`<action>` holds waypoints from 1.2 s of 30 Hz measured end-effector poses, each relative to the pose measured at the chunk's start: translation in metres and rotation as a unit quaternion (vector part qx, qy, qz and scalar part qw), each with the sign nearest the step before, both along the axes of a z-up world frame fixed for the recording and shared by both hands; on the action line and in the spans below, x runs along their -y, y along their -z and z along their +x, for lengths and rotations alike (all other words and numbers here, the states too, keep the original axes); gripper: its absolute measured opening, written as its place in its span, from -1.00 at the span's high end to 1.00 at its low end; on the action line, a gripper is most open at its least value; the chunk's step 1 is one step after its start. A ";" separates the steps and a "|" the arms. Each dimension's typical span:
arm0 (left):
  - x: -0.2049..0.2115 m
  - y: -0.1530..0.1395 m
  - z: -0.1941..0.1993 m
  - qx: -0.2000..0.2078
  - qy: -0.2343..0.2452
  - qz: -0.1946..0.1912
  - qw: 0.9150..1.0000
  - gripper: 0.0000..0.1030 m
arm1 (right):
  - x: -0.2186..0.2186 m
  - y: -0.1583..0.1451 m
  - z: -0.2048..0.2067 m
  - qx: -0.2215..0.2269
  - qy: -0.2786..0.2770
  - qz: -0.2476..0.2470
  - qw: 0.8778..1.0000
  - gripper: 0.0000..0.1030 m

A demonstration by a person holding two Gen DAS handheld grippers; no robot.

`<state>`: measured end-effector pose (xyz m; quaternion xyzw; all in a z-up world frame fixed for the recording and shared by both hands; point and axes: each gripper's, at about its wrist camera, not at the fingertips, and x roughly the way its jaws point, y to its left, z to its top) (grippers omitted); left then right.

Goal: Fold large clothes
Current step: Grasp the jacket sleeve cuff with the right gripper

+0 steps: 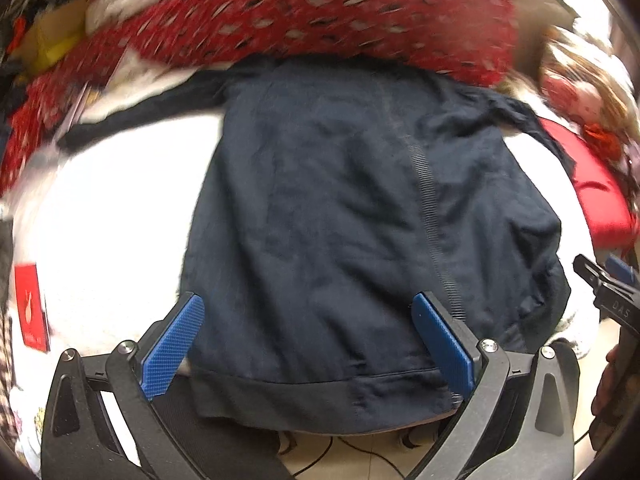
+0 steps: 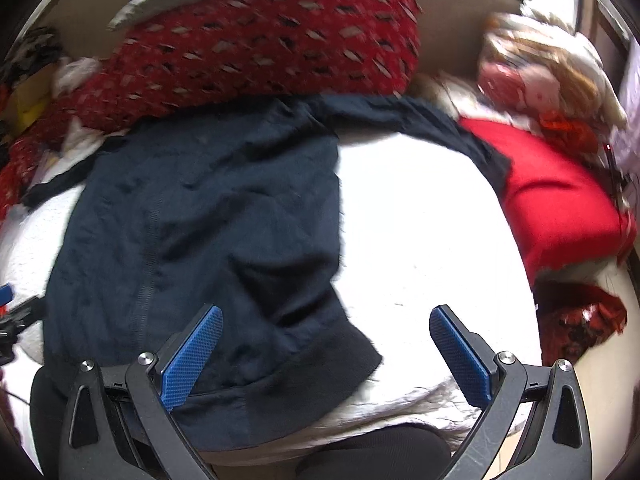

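A dark navy zip jacket (image 1: 340, 216) lies spread flat on a white bed cover (image 1: 112, 216), hem toward me and sleeves stretched out to both sides. My left gripper (image 1: 308, 300) hovers open above the hem, its blue pads (image 1: 172, 348) straddling the jacket's lower body. In the right wrist view the jacket (image 2: 208, 216) fills the left half. There my right gripper (image 2: 326, 314) is open over the jacket's bottom right corner and the white cover (image 2: 420, 220). Neither gripper holds cloth. The right gripper's tip (image 1: 612, 292) shows at the left view's right edge.
A red patterned blanket (image 1: 320, 12) is heaped behind the jacket's collar. A red cushion (image 2: 560, 200) and a doll (image 2: 536, 88) lie at the right. Boxes and clutter (image 1: 52, 36) sit far left. A red card (image 1: 32, 304) lies on the cover's left side.
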<state>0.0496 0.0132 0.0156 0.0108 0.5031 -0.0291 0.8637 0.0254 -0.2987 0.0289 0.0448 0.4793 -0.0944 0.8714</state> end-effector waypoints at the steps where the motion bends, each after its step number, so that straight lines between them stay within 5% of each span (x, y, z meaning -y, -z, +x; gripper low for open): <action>1: -0.013 0.006 0.004 -0.014 -0.015 -0.003 1.000 -1.00 | 0.006 0.005 0.001 -0.008 0.009 0.001 1.000 -0.99; 5: -0.064 0.036 0.020 -0.075 -0.084 -0.007 0.994 -1.00 | 0.032 0.035 0.012 -0.052 0.030 0.038 0.997 -0.99; 9: -0.090 0.068 0.025 -0.132 -0.112 -0.035 0.984 -1.00 | 0.035 0.062 0.024 -0.074 0.007 0.141 0.987 -0.92; 10: -0.090 0.074 0.025 -0.144 -0.110 -0.043 0.983 -0.95 | 0.033 0.066 0.025 -0.074 -0.003 0.162 0.984 -0.66; 11: -0.090 0.079 0.024 -0.154 -0.106 -0.059 0.981 -0.53 | 0.029 0.067 0.024 -0.067 -0.016 0.172 0.983 -0.45; 12: -0.089 0.084 0.023 -0.167 -0.093 -0.082 0.978 0.17 | 0.025 0.062 0.022 -0.053 -0.031 0.164 0.984 -0.01; 13: -0.087 0.084 0.023 -0.175 -0.084 -0.092 0.977 0.27 | 0.021 0.057 0.020 -0.046 -0.054 0.170 0.983 0.88; 15: -0.088 0.072 0.020 -0.173 -0.078 -0.102 0.977 0.80 | 0.021 0.034 0.009 -0.027 -0.080 0.188 0.979 0.85; 17: -0.093 0.042 0.010 -0.152 -0.065 -0.135 0.977 0.83 | 0.032 0.001 -0.011 0.013 -0.087 0.231 0.969 0.87; 20: -0.099 0.016 0.000 -0.110 -0.060 -0.113 0.986 0.82 | 0.053 -0.034 -0.044 0.055 -0.074 0.249 0.964 0.88; 22: -0.100 0.022 0.004 -0.132 -0.066 -0.134 0.980 0.81 | 0.061 -0.025 -0.054 0.040 -0.057 0.254 0.965 0.89; 26: -0.090 0.055 0.011 -0.199 -0.094 -0.127 0.967 0.77 | 0.057 0.045 -0.047 -0.079 -0.012 0.245 0.966 0.89; 29: -0.081 0.035 0.005 -0.181 -0.078 -0.127 0.972 0.71 | 0.057 0.067 -0.048 -0.128 0.015 0.252 0.959 0.84; 34: -0.049 -0.034 0.013 -0.104 -0.028 -0.141 0.984 0.65 | 0.058 0.000 -0.039 -0.009 -0.001 0.211 0.978 0.48; 36: -0.028 -0.039 0.025 -0.078 -0.004 -0.127 0.989 0.21 | 0.049 -0.020 -0.027 0.038 -0.023 0.200 0.979 0.13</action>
